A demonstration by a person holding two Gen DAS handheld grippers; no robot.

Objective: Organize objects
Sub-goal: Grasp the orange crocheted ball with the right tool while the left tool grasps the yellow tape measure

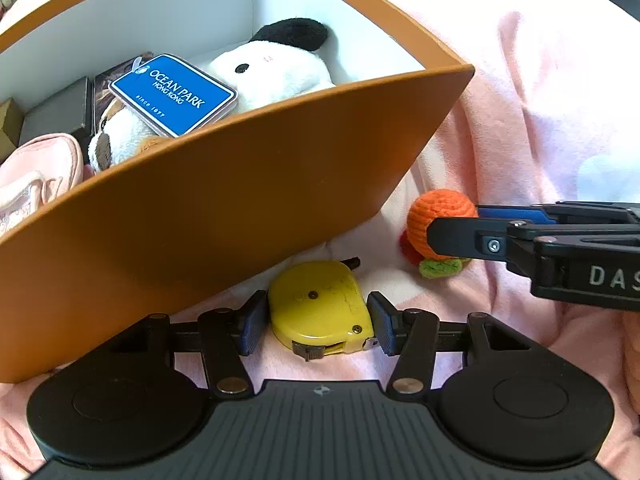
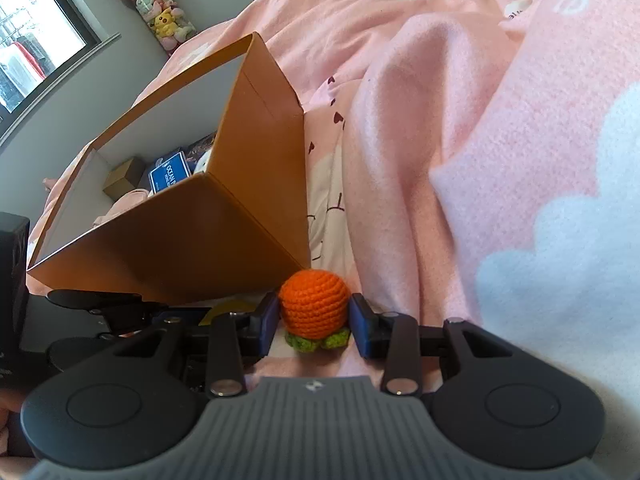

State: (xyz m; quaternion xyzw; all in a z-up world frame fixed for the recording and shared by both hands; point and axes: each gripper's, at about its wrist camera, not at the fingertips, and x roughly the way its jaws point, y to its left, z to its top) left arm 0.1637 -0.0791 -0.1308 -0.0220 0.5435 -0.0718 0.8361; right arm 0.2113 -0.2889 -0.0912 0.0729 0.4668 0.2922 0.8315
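Two grips are set beside the box, and neither item is lifted yet.

Your left gripper has its pads against the one yellow tape measure, at 6 o'clock below the one orange box. Its hard curved shell could squirt out if you squeeze off-centre. Your right gripper is clamped on the one crocheted orange toy, at 3 o'clock of the tape. The toy is soft and may sag or snag the pink blanket. Two plush toys and one blue tin lie inside the box.

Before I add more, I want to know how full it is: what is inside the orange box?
The orange box holds a white plush, a blue Ocean Park tag, a pink pouch and small dark boxes. Its near wall hides whatever lies lower.
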